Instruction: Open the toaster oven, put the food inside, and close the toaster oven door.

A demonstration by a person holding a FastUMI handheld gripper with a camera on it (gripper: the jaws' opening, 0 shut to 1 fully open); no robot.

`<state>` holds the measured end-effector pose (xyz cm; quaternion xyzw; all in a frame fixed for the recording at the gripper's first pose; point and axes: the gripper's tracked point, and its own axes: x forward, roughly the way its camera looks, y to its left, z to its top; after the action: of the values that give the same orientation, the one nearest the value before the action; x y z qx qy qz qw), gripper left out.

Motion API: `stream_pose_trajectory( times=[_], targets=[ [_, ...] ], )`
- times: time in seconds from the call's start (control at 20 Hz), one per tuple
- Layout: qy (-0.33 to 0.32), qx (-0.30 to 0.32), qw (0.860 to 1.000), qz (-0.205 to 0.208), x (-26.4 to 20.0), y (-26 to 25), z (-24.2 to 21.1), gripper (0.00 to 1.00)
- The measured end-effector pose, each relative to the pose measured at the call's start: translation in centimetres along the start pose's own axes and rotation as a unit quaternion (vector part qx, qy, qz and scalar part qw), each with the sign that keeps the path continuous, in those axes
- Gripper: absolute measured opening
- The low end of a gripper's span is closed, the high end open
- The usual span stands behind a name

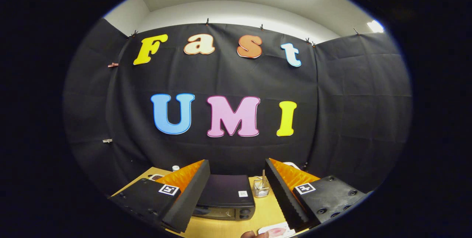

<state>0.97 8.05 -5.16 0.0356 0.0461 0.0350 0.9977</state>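
Gripper [236,190] wide open, holding nothing, above the table [267,212].
The toaster oven [225,197] stands closed on the table between and beyond the fingers; food on a plate [277,230] lies nearer, beside the right finger.

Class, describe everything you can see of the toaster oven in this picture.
The toaster oven is a dark, boxy appliance with a flat top carrying a small white sticker. Its front has a glass door, apparently closed, and knobs to the right. It stands on the wooden table, beyond and between the open tool fingers, untouched, with a clear holder beside it.
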Motion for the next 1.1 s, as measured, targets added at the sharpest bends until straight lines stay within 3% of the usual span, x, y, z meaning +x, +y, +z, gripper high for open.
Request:
stream_pose_trajectory(
  times=[0.2,0.5,0.9,1.1],
  targets=[
    [0.047,0.023,0.998,0.027,1.3,4.9,-5.7,0.98],
    [0.121,0.026,0.992,0.034,3.5,8.8,-14.3,0.98],
    [0.223,0.009,0.974,0.031,6.6,11.2,-25.4,0.98],
    [0.242,0.024,0.970,0.014,7.2,10.8,-27.4,0.99]
  ],
)
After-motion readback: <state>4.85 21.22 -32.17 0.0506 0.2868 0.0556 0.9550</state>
